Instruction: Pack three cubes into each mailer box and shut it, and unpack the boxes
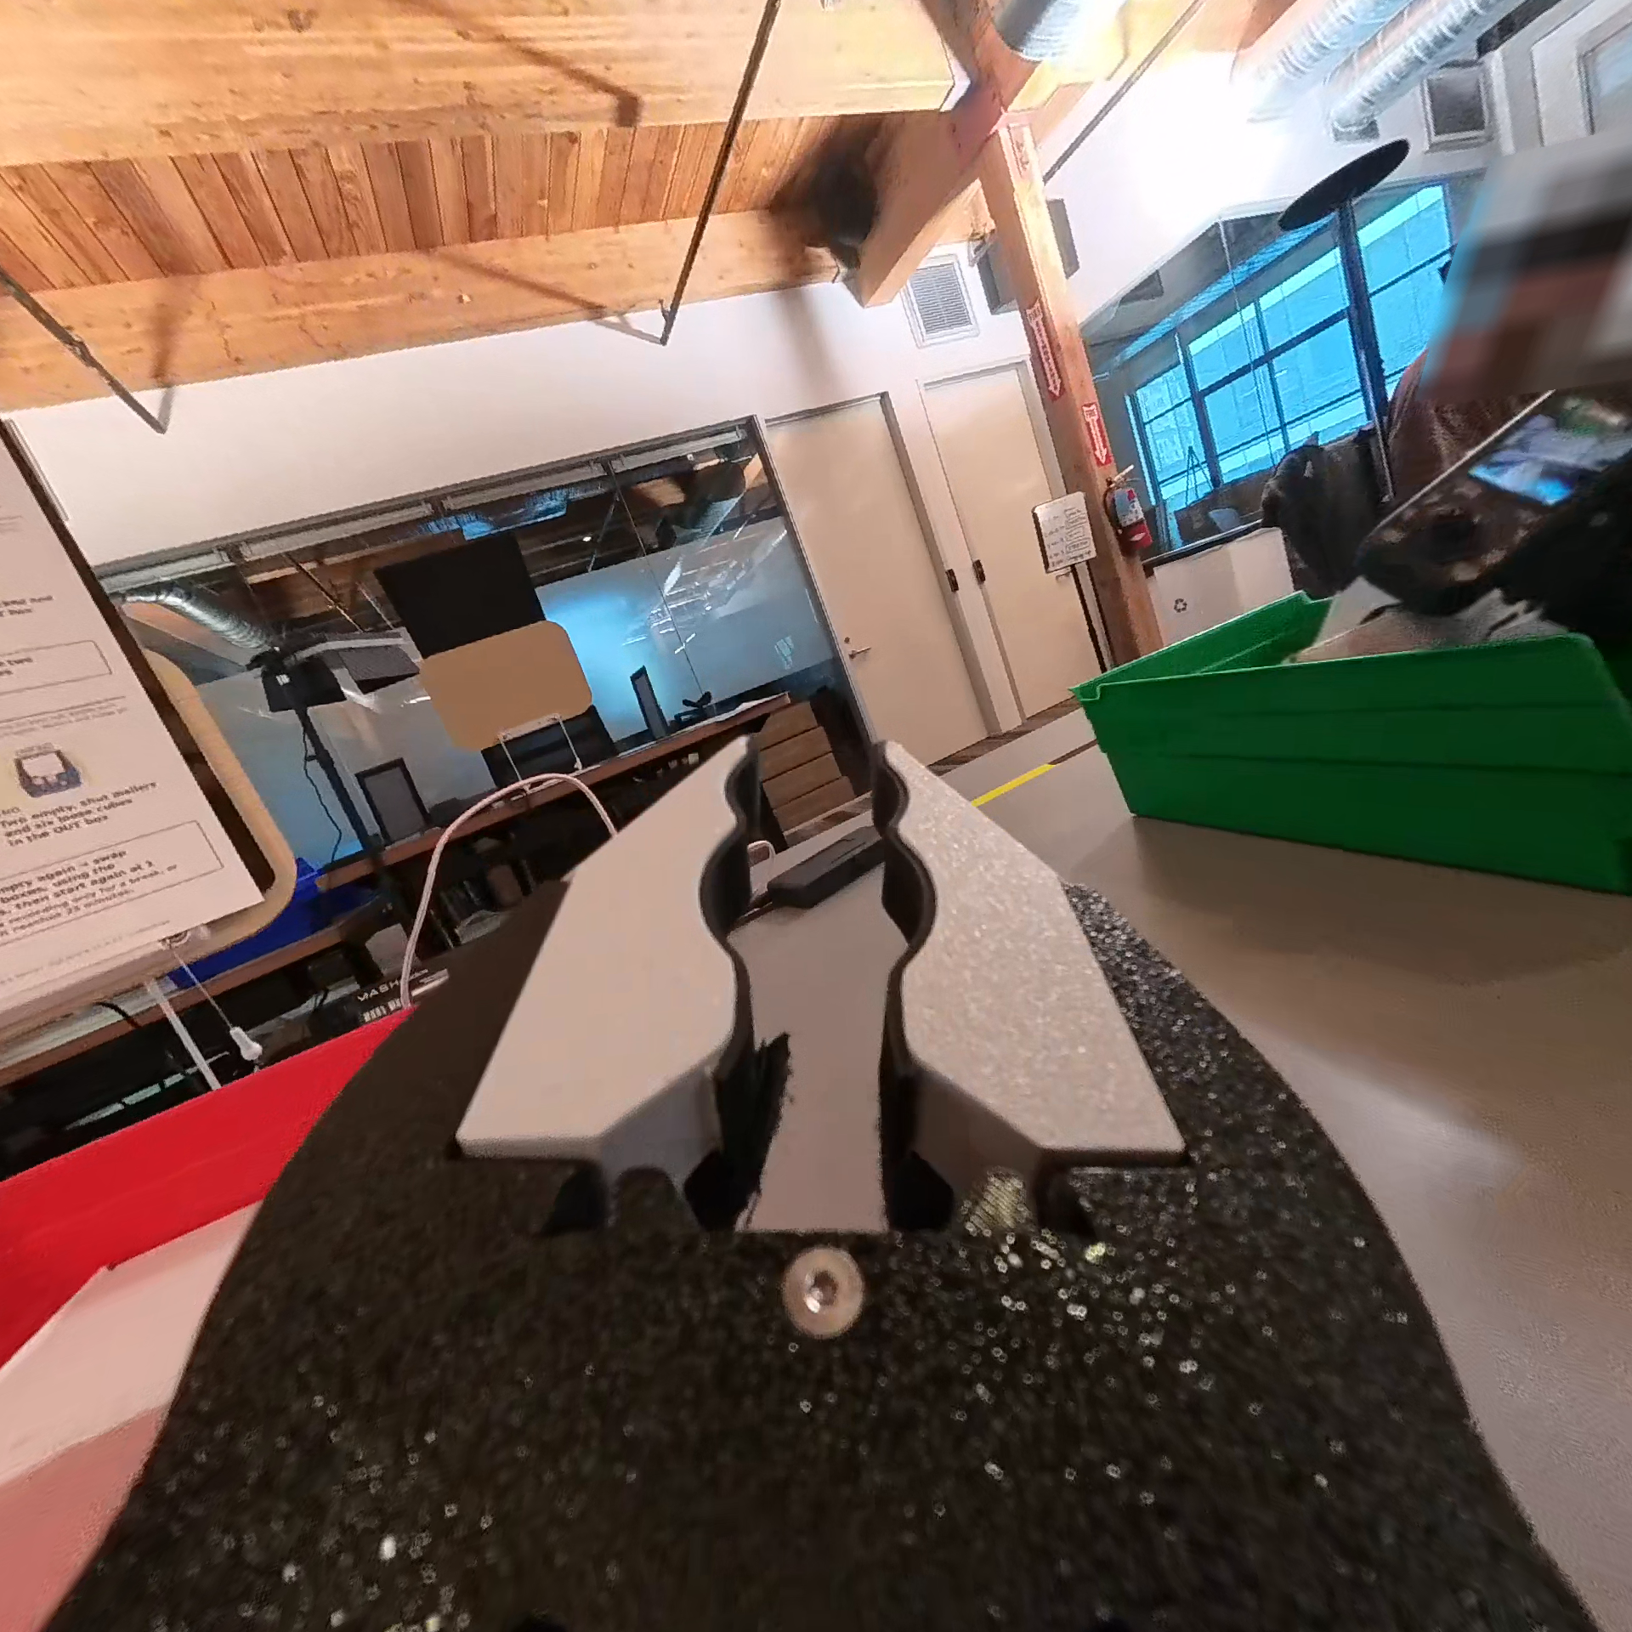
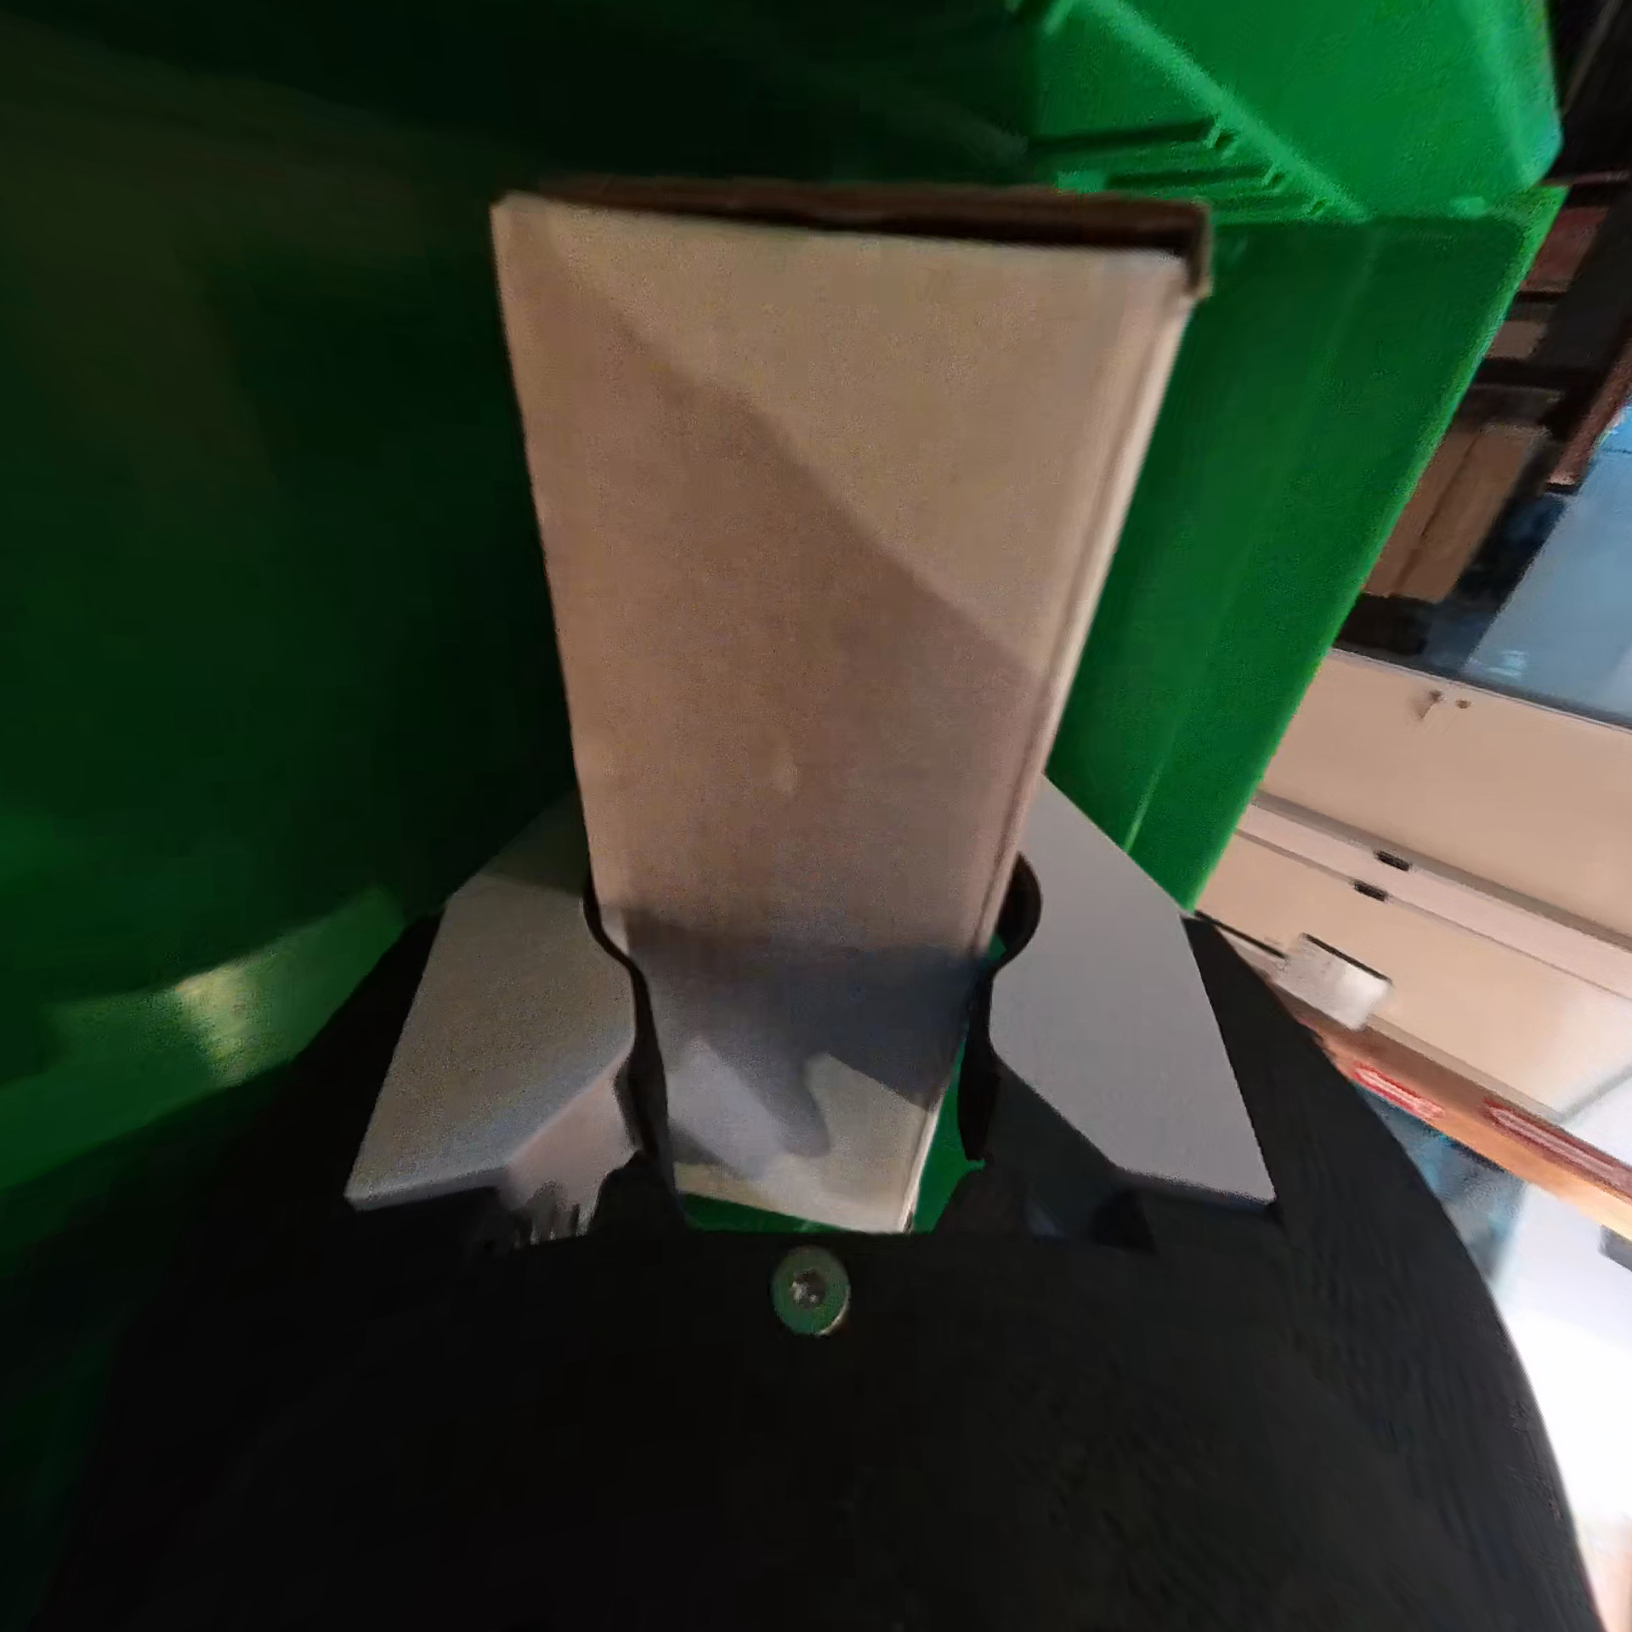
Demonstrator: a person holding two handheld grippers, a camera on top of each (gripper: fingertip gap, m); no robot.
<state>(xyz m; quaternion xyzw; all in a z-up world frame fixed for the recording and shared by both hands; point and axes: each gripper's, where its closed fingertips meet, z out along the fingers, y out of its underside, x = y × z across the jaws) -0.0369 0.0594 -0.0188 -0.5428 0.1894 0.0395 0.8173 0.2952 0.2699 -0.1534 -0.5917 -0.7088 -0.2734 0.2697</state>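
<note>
In the right wrist view a shut white mailer box point(image 2: 821, 530) stands between the fingers of my right gripper point(image 2: 795, 821), inside the green bin point(image 2: 265, 530). The left finger point(image 2: 494, 1016) lies against the box. A strip of green shows between the box and the right finger point(image 2: 1104, 1016), so the pads do not clamp it. My left gripper point(image 1: 817, 759) hovers low over the grey table point(image 1: 1325, 1016); its fingers stand a little apart with nothing between them. The left wrist view shows the right gripper's body point(image 1: 1501, 530) over the green bin point(image 1: 1378, 751). No cubes are in view.
A red bin point(image 1: 177, 1174) lies at the lower left of the left wrist view. An instruction sheet on a stand point(image 1: 88, 751) stands at the left. A small black device point(image 1: 830, 870) and a white cable point(image 1: 494, 804) lie ahead of the left gripper. Spacing between my two grippers at the tips: around 40 cm.
</note>
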